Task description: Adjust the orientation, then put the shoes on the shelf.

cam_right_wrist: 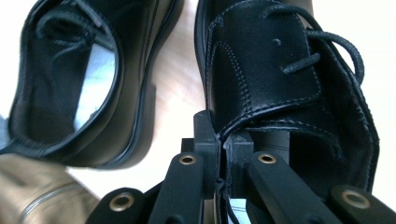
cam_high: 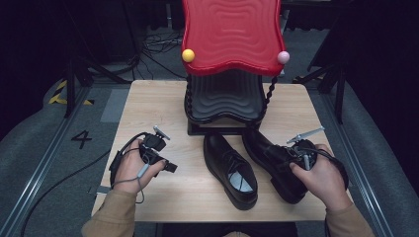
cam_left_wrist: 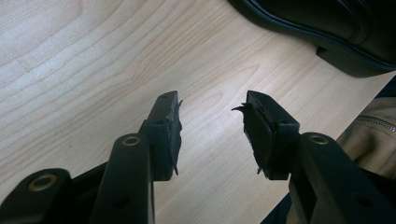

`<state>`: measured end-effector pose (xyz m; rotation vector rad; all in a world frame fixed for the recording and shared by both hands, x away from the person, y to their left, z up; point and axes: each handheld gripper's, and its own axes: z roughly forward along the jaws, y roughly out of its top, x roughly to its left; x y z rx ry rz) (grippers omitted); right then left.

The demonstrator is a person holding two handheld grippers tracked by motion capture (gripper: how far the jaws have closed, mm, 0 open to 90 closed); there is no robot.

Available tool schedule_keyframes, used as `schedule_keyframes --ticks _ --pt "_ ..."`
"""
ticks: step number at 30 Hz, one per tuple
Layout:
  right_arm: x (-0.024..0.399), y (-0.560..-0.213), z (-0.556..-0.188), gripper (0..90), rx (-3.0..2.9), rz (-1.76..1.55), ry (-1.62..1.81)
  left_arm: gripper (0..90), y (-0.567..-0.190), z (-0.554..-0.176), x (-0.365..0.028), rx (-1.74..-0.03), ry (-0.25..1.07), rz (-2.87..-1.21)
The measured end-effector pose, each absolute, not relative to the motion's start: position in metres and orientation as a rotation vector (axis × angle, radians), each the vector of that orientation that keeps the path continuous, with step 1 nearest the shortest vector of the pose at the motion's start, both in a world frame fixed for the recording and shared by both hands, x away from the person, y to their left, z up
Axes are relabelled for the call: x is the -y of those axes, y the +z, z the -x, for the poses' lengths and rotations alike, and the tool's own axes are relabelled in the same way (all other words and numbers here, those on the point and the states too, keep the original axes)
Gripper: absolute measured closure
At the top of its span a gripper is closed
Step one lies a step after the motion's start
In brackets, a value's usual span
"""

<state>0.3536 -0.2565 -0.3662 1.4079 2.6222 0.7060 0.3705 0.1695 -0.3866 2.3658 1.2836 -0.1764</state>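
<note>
While our right gripper (cam_right_wrist: 219,140) clamps the right shoe's (cam_high: 274,160) collar, jaws pinched tight, our left gripper (cam_left_wrist: 212,128) idles agape over the counter (cam_high: 148,103) (next: lift it toward the rack (cam_high: 225,101)).

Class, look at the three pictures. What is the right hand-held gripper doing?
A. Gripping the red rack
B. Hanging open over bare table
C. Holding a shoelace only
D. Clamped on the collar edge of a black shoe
D: in the right gripper view the right hand-held gripper has its jaws shut on the leather collar edge of the black shoe.
</note>
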Motion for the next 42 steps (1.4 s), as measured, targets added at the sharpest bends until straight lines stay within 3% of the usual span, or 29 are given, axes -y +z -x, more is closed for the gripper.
schedule_keyframes --ticks 16,26,35,42 --pt "0.196 -0.400 -0.366 81.4 -2.722 -1.146 0.631 56.0 -0.389 -0.366 -0.175 -1.306 -0.181 -2.361" --pt "0.210 -0.387 -0.363 57.2 -2.727 -1.255 0.787 55.8 -0.389 -0.368 -0.176 -1.308 -0.184 -2.356" --pt "0.223 -0.370 -0.354 44.1 -2.617 -1.497 0.945 55.8 -0.390 -0.371 -0.171 -1.296 -0.188 -2.363" --pt "0.208 -0.386 -0.358 40.3 -2.637 -1.563 0.836 55.7 -0.393 -0.370 -0.172 -1.310 -0.196 -2.371"
